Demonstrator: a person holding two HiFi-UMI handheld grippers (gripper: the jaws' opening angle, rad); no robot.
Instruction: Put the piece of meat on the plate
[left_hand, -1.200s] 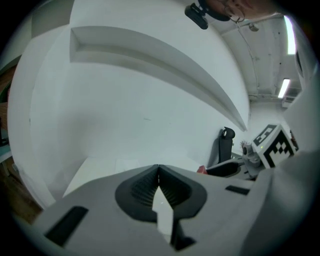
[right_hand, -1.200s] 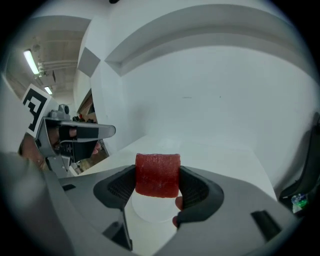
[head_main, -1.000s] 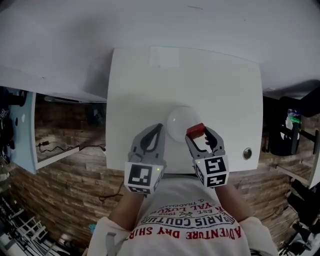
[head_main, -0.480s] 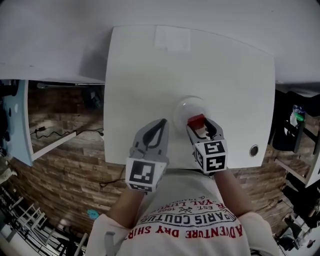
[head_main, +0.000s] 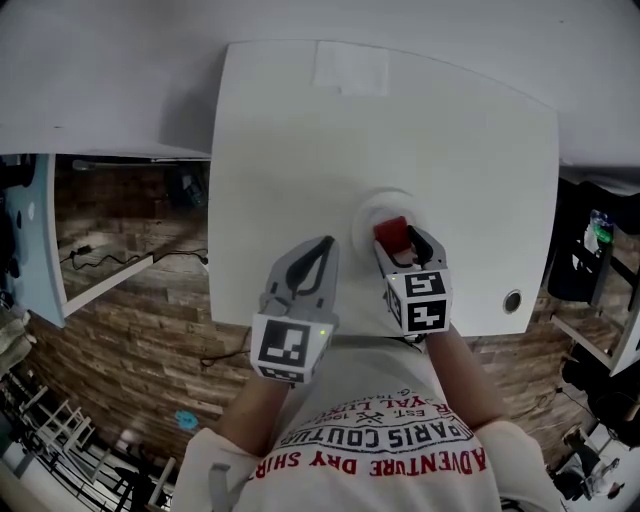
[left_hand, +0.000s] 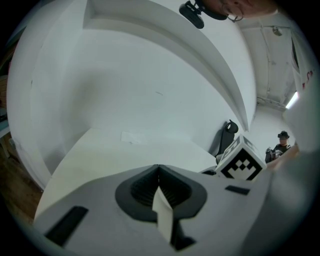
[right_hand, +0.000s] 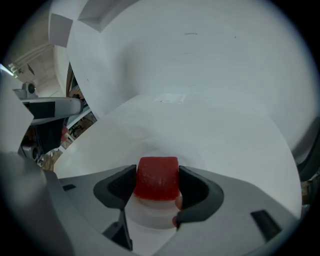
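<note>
The right claw (right_hand: 157, 176) pinches the red piece of meat (right_hand: 158, 184) between its dark pads, one pad on each side face. Directly beneath the claw's tips lies the white plate (right_hand: 145, 212); whether the meat touches it cannot be told. Just to the left of this claw, off the plate's rim, the left claw (left_hand: 159, 175) hangs pressed together and empty. The white counter (head_main: 300, 150) spreads out ahead of both.

Red meat cube (right_hand: 157, 179) held over round white plate (head_main: 364, 214).
</note>
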